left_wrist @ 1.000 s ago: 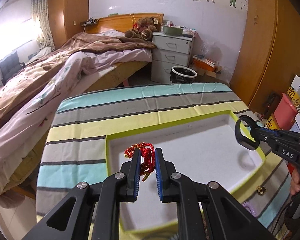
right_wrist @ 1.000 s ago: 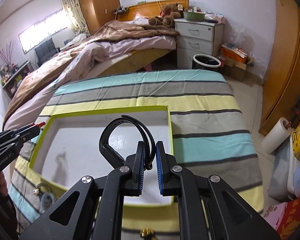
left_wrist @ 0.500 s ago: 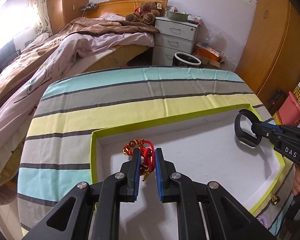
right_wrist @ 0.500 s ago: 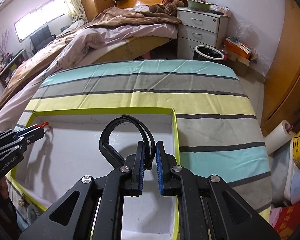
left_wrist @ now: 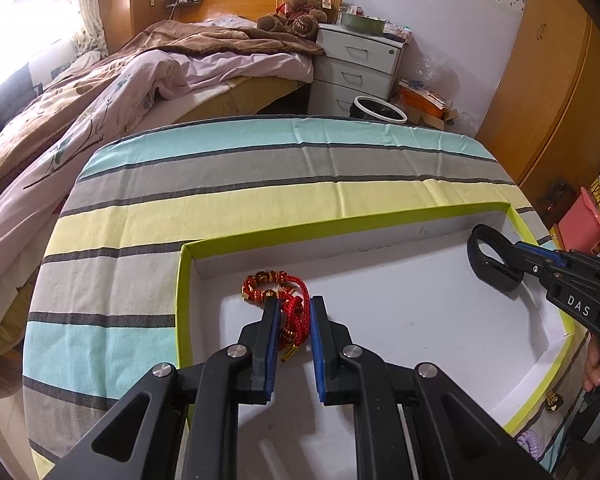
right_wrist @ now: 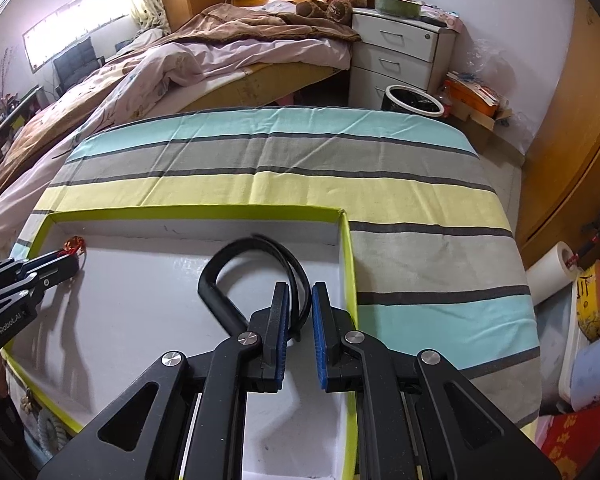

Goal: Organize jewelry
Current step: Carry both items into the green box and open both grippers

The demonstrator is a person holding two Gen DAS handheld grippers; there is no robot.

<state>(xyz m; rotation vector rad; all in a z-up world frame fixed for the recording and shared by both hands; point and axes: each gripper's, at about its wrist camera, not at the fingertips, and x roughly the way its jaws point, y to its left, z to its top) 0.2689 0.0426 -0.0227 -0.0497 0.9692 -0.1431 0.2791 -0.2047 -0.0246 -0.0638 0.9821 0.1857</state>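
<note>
Tray (left_wrist: 184,280): bracelet (left_wrist: 290,312) between claw (left_wrist: 294,316) pads.

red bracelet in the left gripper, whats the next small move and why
Probably open the left gripper and let go. The red bracelet already lies low inside the tray near its far left corner, its beaded end on the white floor, so little remains but release. The right gripper holds a black band over the other end.

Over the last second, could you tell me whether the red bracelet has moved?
Yes. The red bracelet, carried in the left hand-held gripper, has moved toward the tray's far green rim.
</note>
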